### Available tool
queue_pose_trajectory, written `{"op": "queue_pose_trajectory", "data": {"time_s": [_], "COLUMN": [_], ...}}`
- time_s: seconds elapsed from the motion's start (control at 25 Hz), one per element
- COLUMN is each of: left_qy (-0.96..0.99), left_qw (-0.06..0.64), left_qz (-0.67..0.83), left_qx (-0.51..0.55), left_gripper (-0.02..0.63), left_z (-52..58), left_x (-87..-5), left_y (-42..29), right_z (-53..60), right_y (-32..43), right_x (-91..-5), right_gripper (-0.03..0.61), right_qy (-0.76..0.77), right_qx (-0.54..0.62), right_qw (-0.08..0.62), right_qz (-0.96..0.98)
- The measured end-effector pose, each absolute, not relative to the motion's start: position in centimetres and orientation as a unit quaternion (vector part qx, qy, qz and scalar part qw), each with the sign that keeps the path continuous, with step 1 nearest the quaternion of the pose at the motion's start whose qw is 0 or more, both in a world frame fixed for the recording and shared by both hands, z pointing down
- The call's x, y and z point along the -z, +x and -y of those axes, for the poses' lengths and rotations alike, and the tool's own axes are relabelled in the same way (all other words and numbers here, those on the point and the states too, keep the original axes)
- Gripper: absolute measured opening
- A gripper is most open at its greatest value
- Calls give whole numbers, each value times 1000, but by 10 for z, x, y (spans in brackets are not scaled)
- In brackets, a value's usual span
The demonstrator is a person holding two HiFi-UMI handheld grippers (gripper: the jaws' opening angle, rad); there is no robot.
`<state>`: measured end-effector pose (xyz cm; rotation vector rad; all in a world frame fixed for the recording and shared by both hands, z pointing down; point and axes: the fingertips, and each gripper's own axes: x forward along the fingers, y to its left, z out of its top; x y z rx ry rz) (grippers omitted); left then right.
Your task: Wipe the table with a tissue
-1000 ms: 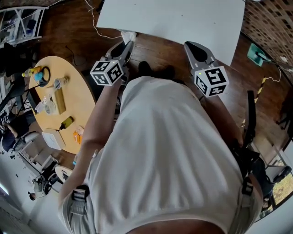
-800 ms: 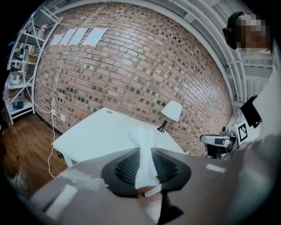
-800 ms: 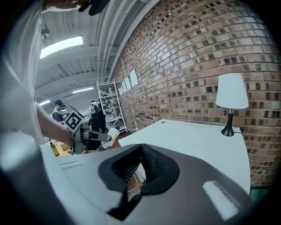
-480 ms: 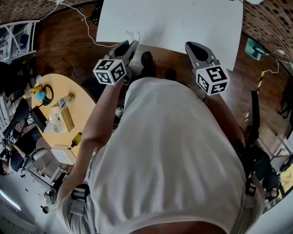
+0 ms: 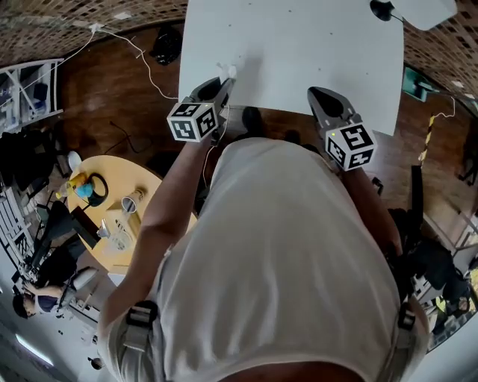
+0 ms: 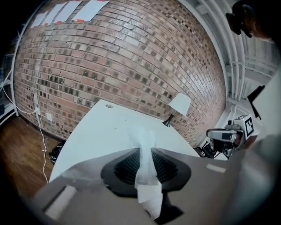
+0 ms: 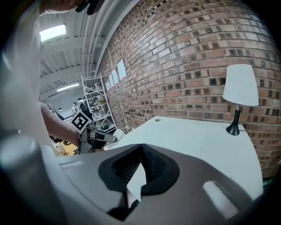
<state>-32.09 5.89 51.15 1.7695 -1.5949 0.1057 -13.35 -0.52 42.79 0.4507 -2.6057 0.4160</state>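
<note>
A white tissue (image 6: 145, 162) is pinched upright between the dark pads of my left gripper (image 6: 144, 151), and its crumpled top sticks out past the tips. In the head view the left gripper (image 5: 224, 80) holds the tissue (image 5: 227, 71) just over the near edge of the white table (image 5: 299, 45). My right gripper (image 5: 320, 95) hovers at the same edge further right. In its own view the right gripper (image 7: 141, 149) has its tips together with nothing between them, and the table (image 7: 197, 140) stretches ahead.
A white-shaded lamp (image 7: 239, 94) stands at the table's far right corner (image 5: 388, 9), by a brick wall. A round wooden table (image 5: 112, 216) with clutter sits to my left. A white cable (image 5: 149, 60) and a black bag (image 5: 166, 43) lie on the floor.
The person has stepped up to the white table, which now fills more of the head view. Both grippers moved forward; the left one's tissue now reaches over the table's edge.
</note>
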Motion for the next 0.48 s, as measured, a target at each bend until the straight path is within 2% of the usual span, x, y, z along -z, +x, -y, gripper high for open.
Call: {"op": "queue_pose_trajectory", "data": {"time_s": [0.48], "left_qy": [687], "left_qw": [386], "left_qz": [604], "left_qx": [-121], "left_gripper": [85], "left_z": [-29], "left_x": [-560], "left_y": [-356], "right_z": [6], "right_y": [-146], "right_x": [-439], "right_gripper": [6], "right_qy": [224], "right_qx": [-177], "right_qw": [240], "right_qz": [928]}}
